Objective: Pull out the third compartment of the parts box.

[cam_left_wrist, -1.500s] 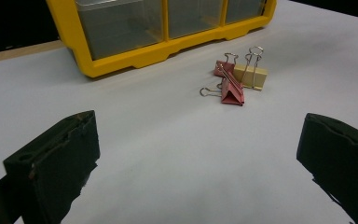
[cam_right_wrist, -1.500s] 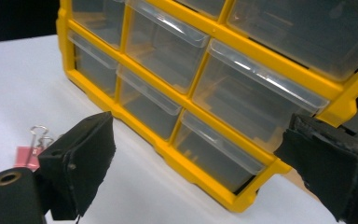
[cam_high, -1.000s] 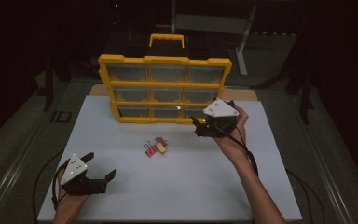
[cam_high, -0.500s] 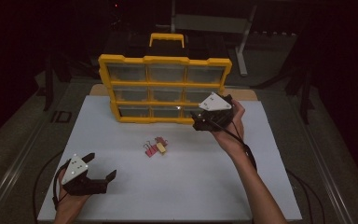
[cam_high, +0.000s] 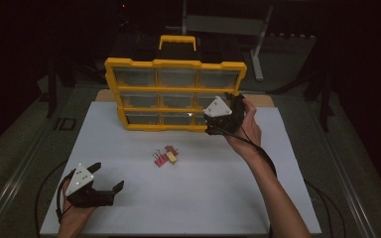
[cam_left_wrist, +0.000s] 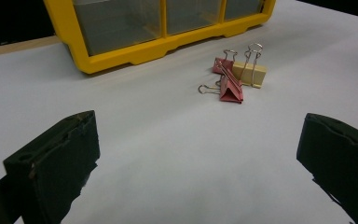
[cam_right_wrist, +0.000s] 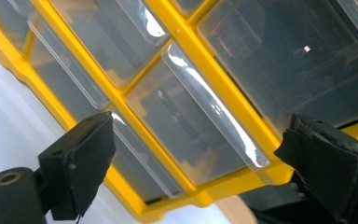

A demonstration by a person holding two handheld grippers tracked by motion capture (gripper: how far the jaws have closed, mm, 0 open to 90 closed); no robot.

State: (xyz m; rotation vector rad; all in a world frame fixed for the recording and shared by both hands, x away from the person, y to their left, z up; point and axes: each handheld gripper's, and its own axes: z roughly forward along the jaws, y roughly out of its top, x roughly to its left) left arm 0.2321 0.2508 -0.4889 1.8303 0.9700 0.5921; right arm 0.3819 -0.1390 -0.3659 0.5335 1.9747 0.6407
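Jaws of right gripper [cam_high: 226, 115] wide, facing drawer [cam_right_wrist: 191, 126] at organizer [cam_high: 174, 94] 5 o'clock corner; clear plastic likely light, slippery, so pinch raised lip. Left gripper [cam_high: 104, 181] wide, idle.

Drawer cabinet at the back, clips mid-table, a gripper to each side.

The drawer cabinet [cam_high: 174, 94] stands upright at the far edge of the table [cam_high: 218, 198], its drawer fronts facing the person. The binder clips [cam_high: 164, 155] lie in a small cluster before it, near the middle, touching one another as far as the high view tells. The left gripper [cam_high: 110, 179] sits low at the near left corner, well apart from the clips. The right gripper [cam_high: 226, 110] is raised just before the cabinet's lower right drawers [cam_right_wrist: 191, 135].
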